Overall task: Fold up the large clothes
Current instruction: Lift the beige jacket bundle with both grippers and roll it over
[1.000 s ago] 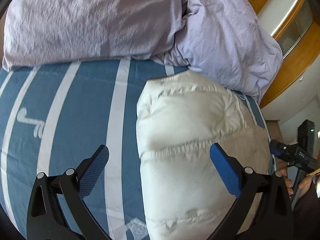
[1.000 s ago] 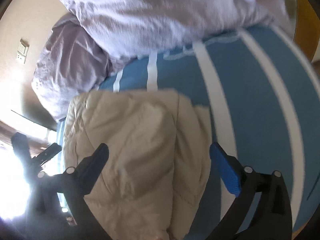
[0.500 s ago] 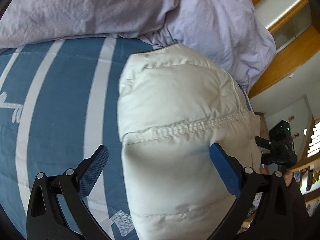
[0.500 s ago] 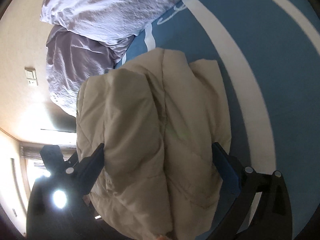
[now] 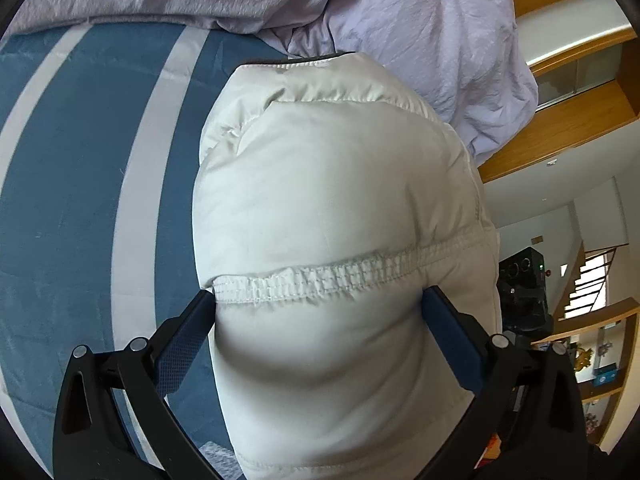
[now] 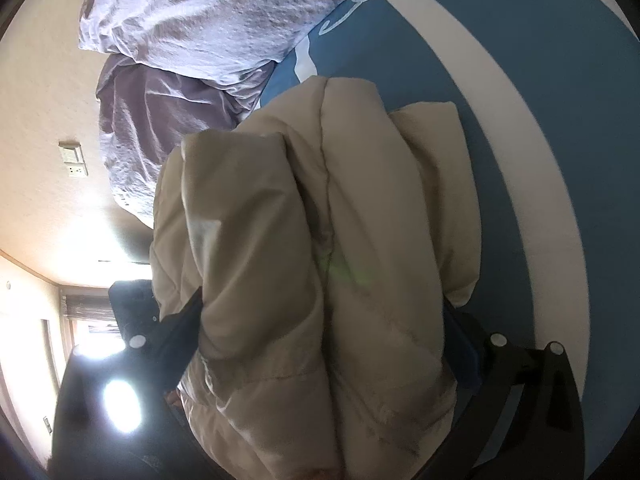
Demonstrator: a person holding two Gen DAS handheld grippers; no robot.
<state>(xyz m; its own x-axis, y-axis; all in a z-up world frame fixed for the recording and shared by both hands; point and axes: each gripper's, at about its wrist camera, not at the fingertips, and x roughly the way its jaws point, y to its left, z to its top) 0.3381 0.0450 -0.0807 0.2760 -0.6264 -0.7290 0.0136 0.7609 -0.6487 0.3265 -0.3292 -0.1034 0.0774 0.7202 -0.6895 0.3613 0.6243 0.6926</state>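
A folded white puffer jacket (image 5: 340, 200) lies on the blue bedcover with white stripes (image 5: 80, 200). In the left wrist view its elastic hem seam (image 5: 320, 276) runs across, right between my fingers. My left gripper (image 5: 316, 304) is open, with the padded bundle filling the gap and pressing against both blue pads (image 5: 184, 340). From the other side, the same jacket (image 6: 320, 260) looks beige and shaded. My right gripper (image 6: 320, 316) is also open and straddles the jacket's thick folded edge. The jacket hides much of both right fingers.
A rumpled lilac duvet (image 5: 420, 32) is piled at the head of the bed, just beyond the jacket. Wooden trim (image 5: 560, 128) and a stairway lie past the bed's right edge. The blue striped cover (image 6: 540, 160) stretches bare to the right of the jacket.
Both grippers have moved in onto the jacket: it was ahead of the fingers a second ago and now fills the gap between them. Neither pair of fingers has changed its spread.
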